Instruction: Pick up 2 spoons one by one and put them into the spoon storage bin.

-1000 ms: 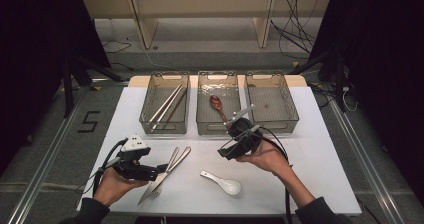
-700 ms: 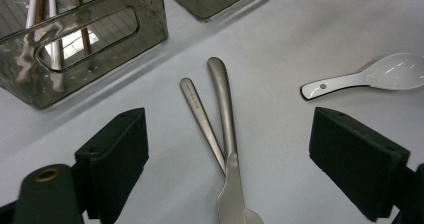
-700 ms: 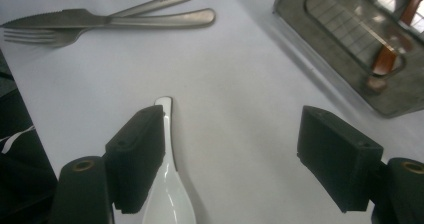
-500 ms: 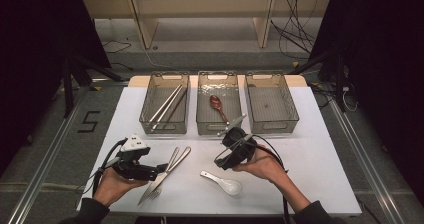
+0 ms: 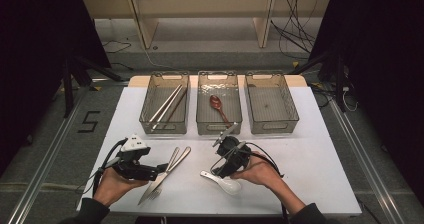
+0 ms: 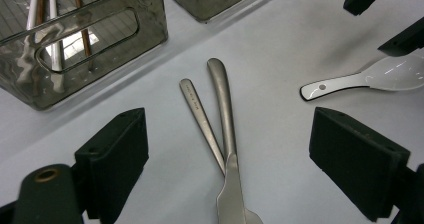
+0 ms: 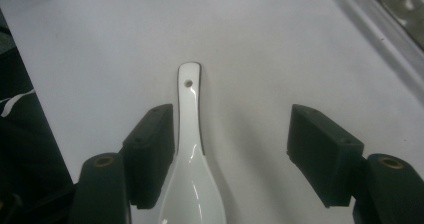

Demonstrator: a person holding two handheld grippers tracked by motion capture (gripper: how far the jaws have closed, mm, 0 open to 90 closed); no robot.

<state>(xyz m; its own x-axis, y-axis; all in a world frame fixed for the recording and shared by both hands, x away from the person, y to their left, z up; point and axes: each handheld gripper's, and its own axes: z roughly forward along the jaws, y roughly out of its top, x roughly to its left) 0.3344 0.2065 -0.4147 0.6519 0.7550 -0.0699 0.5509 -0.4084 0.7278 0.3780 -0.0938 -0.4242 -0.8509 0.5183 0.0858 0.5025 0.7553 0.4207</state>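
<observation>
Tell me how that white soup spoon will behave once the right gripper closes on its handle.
The white spoon looks glazed and glossy, so it will probably be slippery between the fingers. It appears ceramic: likely stiff, somewhat heavy for its size, and liable to chip if dropped. Its bowl is deeper than the thin handle, so gripped at the handle it may tilt bowl-down. The right gripper straddles the handle, its jaws just closing, not yet pressing.

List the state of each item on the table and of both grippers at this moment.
White spoon: flat on the table, between the jaws, not gripped.
Right gripper: open, jaws just closing around the spoon.
Left gripper: open, over the knife and fork.
Knife and fork: lying crossed.
Left bin: holds chopsticks.
Middle bin: holds a red spoon.
Right bin: empty.
</observation>
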